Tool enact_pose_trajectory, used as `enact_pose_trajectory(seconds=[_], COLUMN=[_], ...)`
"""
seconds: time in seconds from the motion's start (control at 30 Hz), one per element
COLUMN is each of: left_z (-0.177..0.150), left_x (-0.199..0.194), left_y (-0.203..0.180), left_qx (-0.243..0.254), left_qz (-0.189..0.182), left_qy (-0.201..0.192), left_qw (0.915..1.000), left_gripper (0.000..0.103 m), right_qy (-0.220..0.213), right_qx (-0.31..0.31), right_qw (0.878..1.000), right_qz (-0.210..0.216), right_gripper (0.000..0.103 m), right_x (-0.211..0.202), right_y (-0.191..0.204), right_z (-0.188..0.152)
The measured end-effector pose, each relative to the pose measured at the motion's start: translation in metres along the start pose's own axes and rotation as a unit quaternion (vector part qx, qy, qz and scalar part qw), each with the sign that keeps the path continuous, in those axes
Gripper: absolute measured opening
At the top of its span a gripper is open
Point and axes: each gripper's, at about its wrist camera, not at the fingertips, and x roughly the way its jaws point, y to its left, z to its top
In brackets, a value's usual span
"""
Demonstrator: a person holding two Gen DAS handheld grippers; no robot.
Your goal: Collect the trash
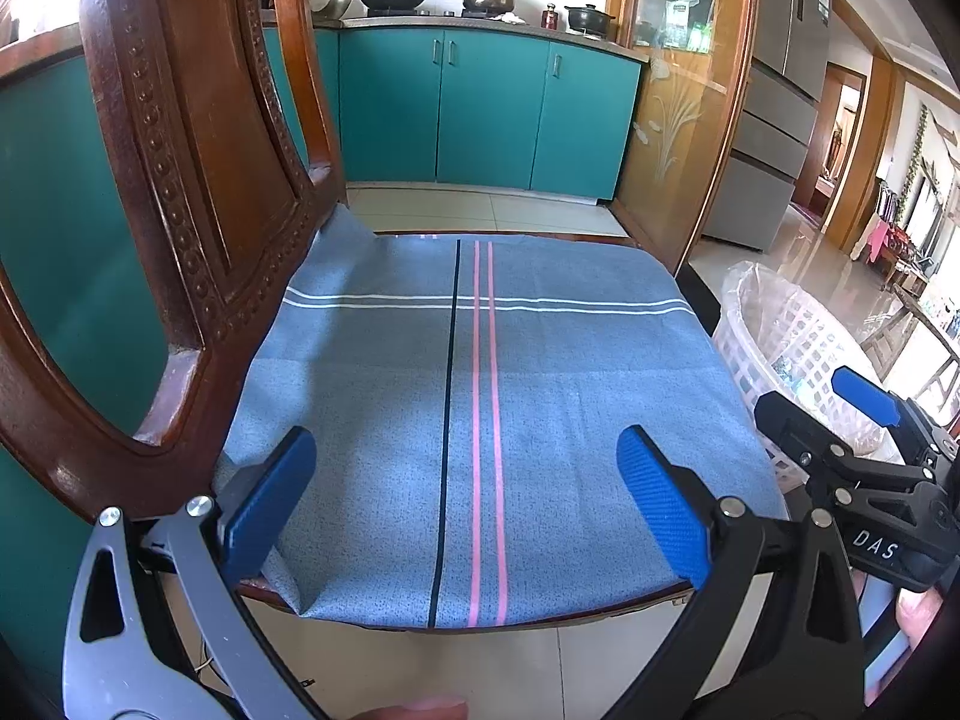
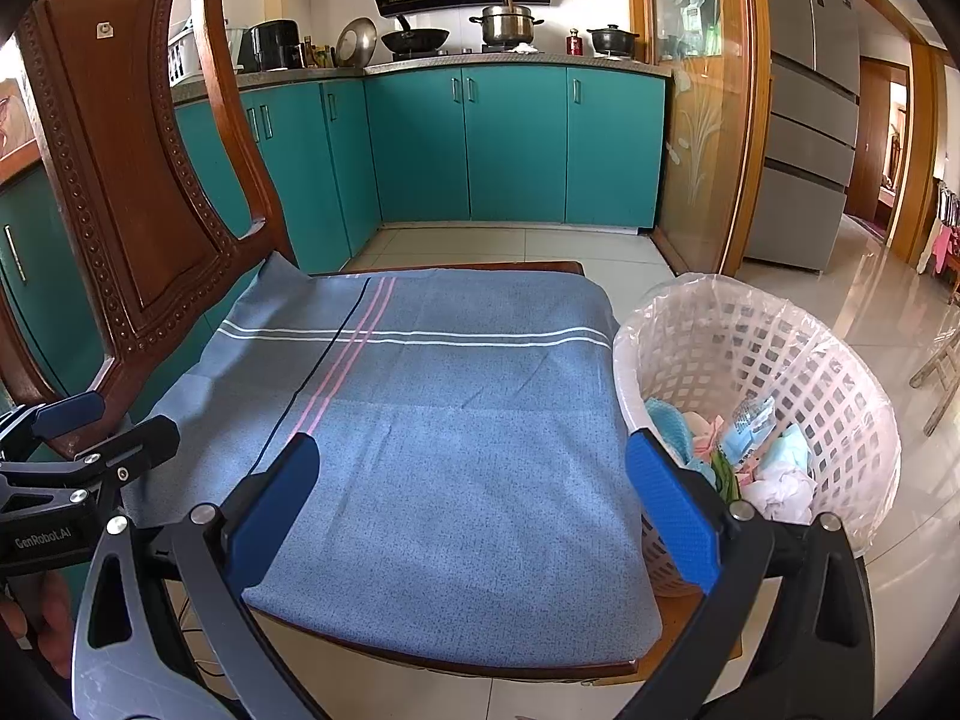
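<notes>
Over the cloth-covered chair seat (image 2: 456, 450), both the left gripper (image 1: 468, 504) and right gripper (image 2: 474, 510) are held wide open, empty; trash (image 2: 750, 456) is seen in the basket (image 2: 840, 396) beside the seat's right edge.

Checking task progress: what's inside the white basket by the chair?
The white basket, lined with a clear bag, holds crumpled white paper, light blue wrappers and pink scraps. Its bottom is covered by that pile, and the right claw hides part of it.

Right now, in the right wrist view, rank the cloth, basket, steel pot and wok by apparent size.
1. cloth
2. basket
3. steel pot and wok: far off, look alike, unranked.
</notes>
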Motion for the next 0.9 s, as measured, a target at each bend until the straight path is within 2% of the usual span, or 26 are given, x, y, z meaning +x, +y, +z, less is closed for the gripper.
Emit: enact_pose_trajectory(seconds=[0.9], left_z=[-0.0004], left_x=[0.0042], left_y=[-0.0016], left_qx=[0.0], left_qz=[-0.001], left_qy=[0.009], left_qw=[1.0], left_gripper=[0.1], right_qy=[0.001], right_qx=[0.0], right_qw=[1.0], right_qz=[0.0], right_gripper=[0.1], right_x=[0.0002], right_y=[0.0007], right_z=[0.0])
